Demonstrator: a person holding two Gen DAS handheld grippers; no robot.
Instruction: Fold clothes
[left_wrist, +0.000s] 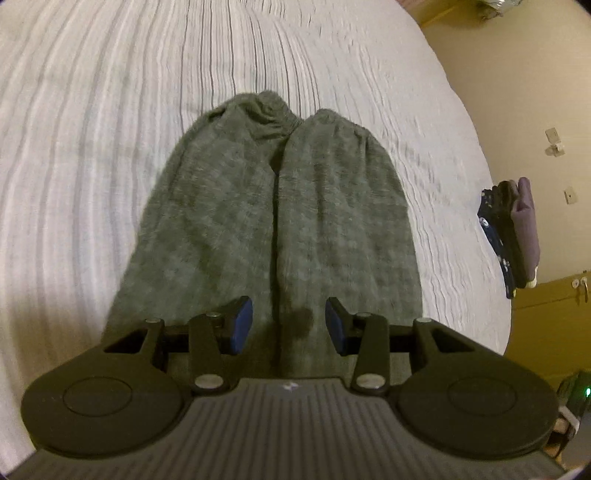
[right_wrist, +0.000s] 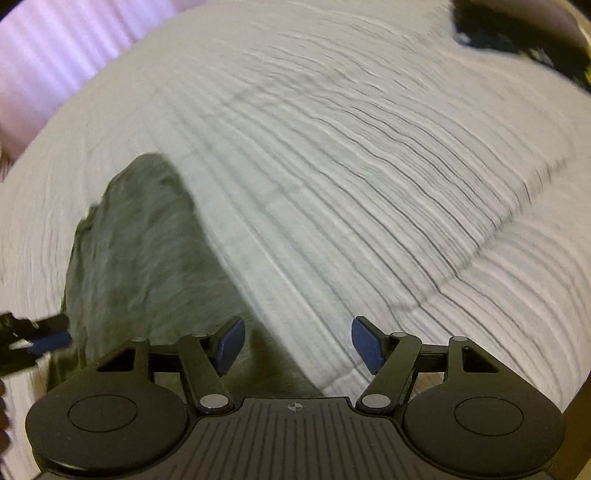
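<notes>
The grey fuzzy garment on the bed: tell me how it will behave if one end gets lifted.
The grey fuzzy garment will probably droop; its far end lies bunched in soft wrinkles. Its fuzzy surface should give the blue pads good grip. It lies in two long side-by-side parts on the white bedspread, so a one-point lift may let them separate.

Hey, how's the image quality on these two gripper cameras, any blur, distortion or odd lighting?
Left wrist view: fairly sharp on the grey-green knitted garment, dim warm light, fisheye bending the white ribbed bedspread, and the open left gripper casts a small dark shadow. Right wrist view: motion blur smears the bedspread and garment, a pink-purple cast top left, and the open right gripper stays crisp.
</notes>
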